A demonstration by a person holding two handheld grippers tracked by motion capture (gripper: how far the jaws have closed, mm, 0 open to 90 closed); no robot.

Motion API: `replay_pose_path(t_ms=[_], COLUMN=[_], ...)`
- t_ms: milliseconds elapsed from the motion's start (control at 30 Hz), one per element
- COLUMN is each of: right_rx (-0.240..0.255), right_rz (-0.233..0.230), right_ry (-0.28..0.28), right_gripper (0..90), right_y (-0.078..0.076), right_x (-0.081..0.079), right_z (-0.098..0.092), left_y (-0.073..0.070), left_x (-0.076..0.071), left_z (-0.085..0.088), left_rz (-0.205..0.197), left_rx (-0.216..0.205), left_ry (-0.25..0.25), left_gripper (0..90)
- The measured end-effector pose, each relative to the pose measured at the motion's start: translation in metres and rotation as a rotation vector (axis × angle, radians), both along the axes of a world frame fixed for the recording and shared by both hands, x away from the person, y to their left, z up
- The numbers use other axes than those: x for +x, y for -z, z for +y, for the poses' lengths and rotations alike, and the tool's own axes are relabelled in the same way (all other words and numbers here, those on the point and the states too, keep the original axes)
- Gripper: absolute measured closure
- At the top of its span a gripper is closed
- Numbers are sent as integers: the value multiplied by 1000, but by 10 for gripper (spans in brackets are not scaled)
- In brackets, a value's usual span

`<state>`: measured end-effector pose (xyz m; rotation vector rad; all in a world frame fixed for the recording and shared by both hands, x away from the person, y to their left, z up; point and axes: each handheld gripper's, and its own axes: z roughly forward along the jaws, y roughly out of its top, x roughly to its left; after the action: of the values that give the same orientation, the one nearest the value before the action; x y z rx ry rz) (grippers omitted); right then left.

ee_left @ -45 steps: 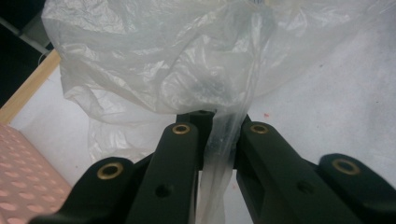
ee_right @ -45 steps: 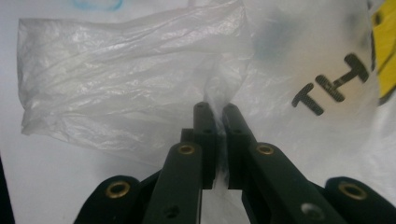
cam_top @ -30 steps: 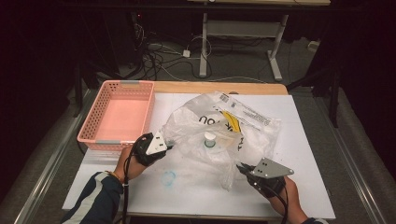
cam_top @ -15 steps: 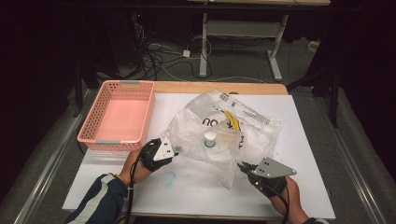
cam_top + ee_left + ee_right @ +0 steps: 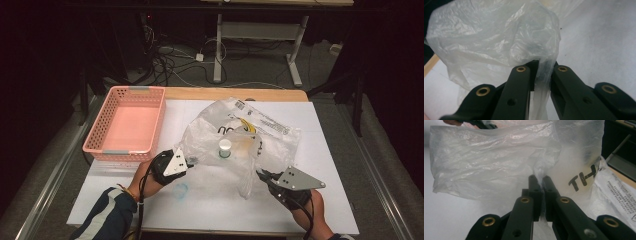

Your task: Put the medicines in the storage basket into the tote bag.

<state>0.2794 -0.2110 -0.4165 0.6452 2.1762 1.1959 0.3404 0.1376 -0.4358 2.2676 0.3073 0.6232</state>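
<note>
We work on a white surface (image 5: 150,200), and we place everything relative to the clear plastic bag (image 5: 235,145) lying crumpled near its middle. To the left of the bag, well apart from it, a pink basket (image 5: 127,125) sits empty at the surface's edge, probably waiting to take whatever comes out of the bag.

The bag itself is the largest loose thing; it carries dark lettering and some printed text on its far side. We hold it at two near corners so that its mouth is stretched between our hands, which we judge is meant to open it up and keep it from sliding.

At the bag's near-left edge our left tool (image 5: 191,160) is pinching a fold of the film; in the left gripper view the film runs down between its jaws (image 5: 541,75), which are nearly pressed together on it. At the bag's near-right edge our right tool (image 5: 260,173) is clamped tight on a gathered ridge of plastic (image 5: 540,178).

Inside the bag, about midway between the two tools and a little beyond them, stands a small bottle with a white cap (image 5: 225,148), upright under the film.
</note>
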Motion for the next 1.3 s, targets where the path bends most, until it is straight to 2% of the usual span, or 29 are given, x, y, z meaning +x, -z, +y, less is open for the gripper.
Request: replay_pose_path(t_ms=[67, 133, 233, 400, 567, 800, 900, 1133, 1200, 1300], right_rx=[17, 36, 50, 99, 109, 135, 175, 208, 207, 193], right_rz=[-10, -18, -46, -109, -169, -220, -228, -268, -270, -264], right_ry=[6, 10, 18, 26, 29, 29, 30, 58, 54, 55], right_gripper=[896, 898, 900, 900, 900, 900, 900, 900, 900, 900], right_y=[-4, -8, -16, -41, -59, -76, -86, -104, -105, -101], right_x=[0, 0, 0, 5, 9, 9, 6, 2, 2, 4], right_z=[-2, -3, -5, -11, -9, -9, -14, -24, -22, -17], left_y=[-4, -10, -23, -48, -68, -96, -108, -129, -130, -123], left_x=[-3, -6, -7, -8, -8, -12, -13, -17, -19, -17], left_z=[-1, -1, 2, 11, 18, 23, 27, 31, 28, 22], left_rz=[-3, -33, -73, -131, -195, -256, -261, -263, -267, -259], left_rx=[-12, -24, -77, -144, -214, -268, -296, -365, -367, -362], left_ry=[7, 12, 10, -3, -21, -16, -17, 1, 10, 17], left_gripper=[858, 858, 858, 858, 858, 858, 858, 857, 857, 857])
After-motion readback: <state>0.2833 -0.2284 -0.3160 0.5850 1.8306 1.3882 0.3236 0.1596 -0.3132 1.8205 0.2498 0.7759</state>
